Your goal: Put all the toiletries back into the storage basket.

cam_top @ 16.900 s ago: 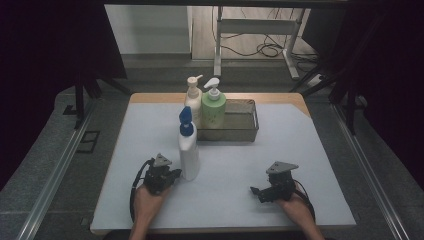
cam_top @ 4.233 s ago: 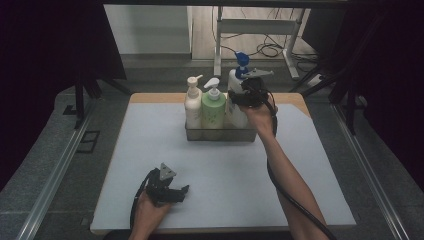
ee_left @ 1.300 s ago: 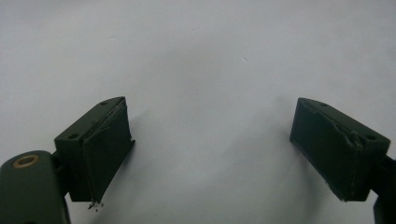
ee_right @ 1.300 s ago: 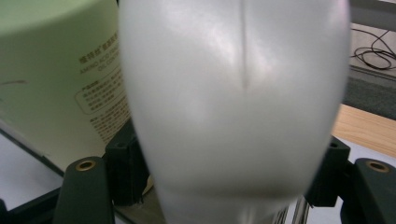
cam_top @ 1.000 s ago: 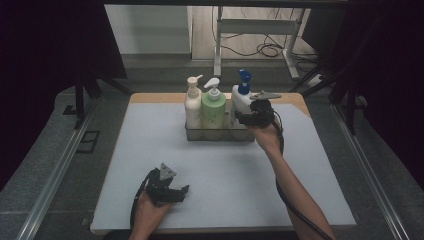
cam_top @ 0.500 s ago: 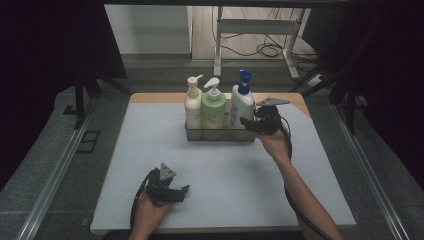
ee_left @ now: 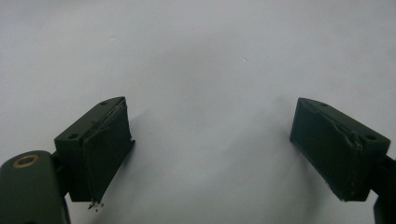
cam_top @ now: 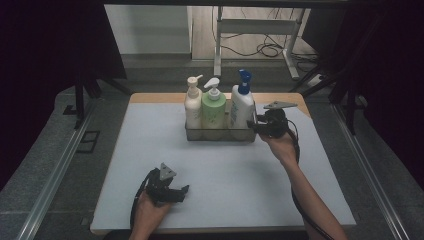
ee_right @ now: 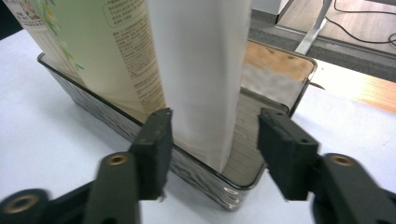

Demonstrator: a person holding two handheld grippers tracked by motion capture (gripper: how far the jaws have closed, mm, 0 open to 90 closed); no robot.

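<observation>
Seen left to right, with the clear rectangular tray (cam_top: 220, 134) at the far middle of the white table mat (cam_top: 125, 165) as the landmark.

My left gripper (cam_top: 172, 190) lies well apart from the tray, on the near side of the mat, and its jaws are spread wide over bare white surface with nothing between them (ee_left: 205, 154).

In the tray three pump bottles stand upright in a row: a cream bottle with a cream pump (cam_top: 193, 107) at the tray's left end, a pale green bottle with a white pump (cam_top: 214, 107) in the middle, and a white bottle with a blue pump (cam_top: 242, 107) at the tray's right end, its long axis vertical.

My right gripper (cam_top: 260, 127) is just beside the tray's right end, level with the rim, and is by far the nearer hand to the bottles. Its jaws have just been closing. In the right gripper view the white bottle (ee_right: 196, 70) rises straight ahead of that gripper (ee_right: 212, 140), beyond the tray's near wall (ee_right: 196, 179). The fingers (ee_right: 156, 140) stand parted to either side of the bottle's lower body, and a gap shows at each side, so I pinch nothing. I judge the bottle as set down in its place, and a straight pull back from the tray's right end would clear it.
</observation>
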